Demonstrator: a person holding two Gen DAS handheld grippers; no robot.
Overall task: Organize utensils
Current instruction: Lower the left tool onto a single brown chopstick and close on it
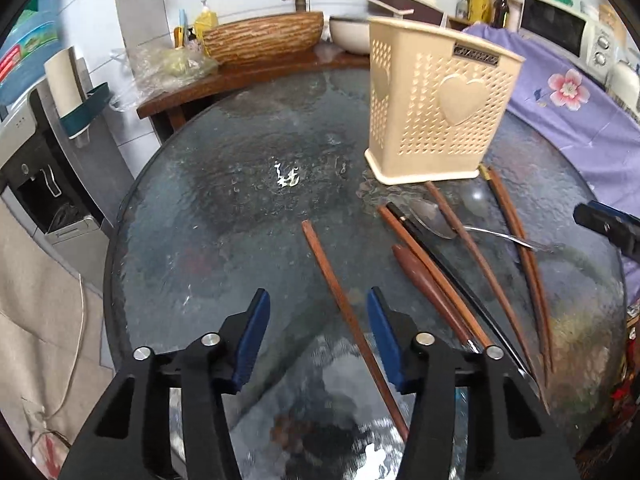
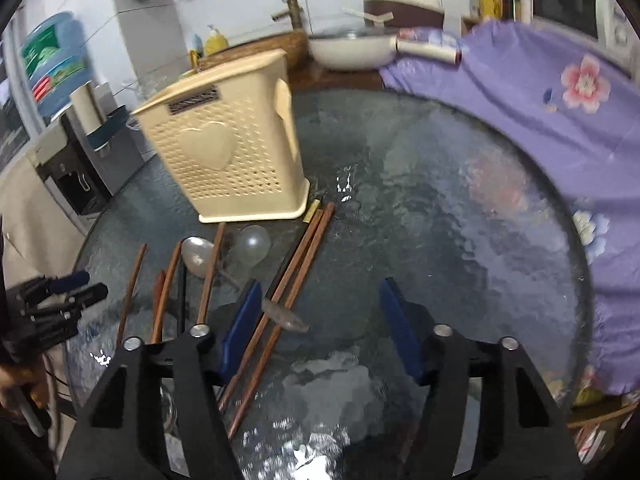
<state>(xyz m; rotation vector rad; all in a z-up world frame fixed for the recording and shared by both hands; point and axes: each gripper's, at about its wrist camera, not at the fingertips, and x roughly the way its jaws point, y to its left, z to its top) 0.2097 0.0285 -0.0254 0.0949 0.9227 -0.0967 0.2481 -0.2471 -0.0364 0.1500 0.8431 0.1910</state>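
in the left wrist view our left gripper (image 1: 318,336) hovered over the glass table (image 1: 224,216) with its jaws apart and nothing pinched; one brown chopstick (image 1: 340,300) ran just beside the right-hand pad. the cream utensil holder (image 1: 436,108) stood upright at the far side, and we could not see into it. in front of it lay the rest: more chopsticks (image 1: 520,256), a metal spoon (image 1: 434,218) and a brown-handled piece (image 1: 424,280), all loose on the glass.

in the right wrist view our right gripper (image 2: 320,328) was likewise released and empty, a pair of chopsticks (image 2: 292,272) passing by its left pad. spoons (image 2: 198,256) lay near the holder (image 2: 224,152). we judged the sorting barely begun, with every visible utensil left to go in.
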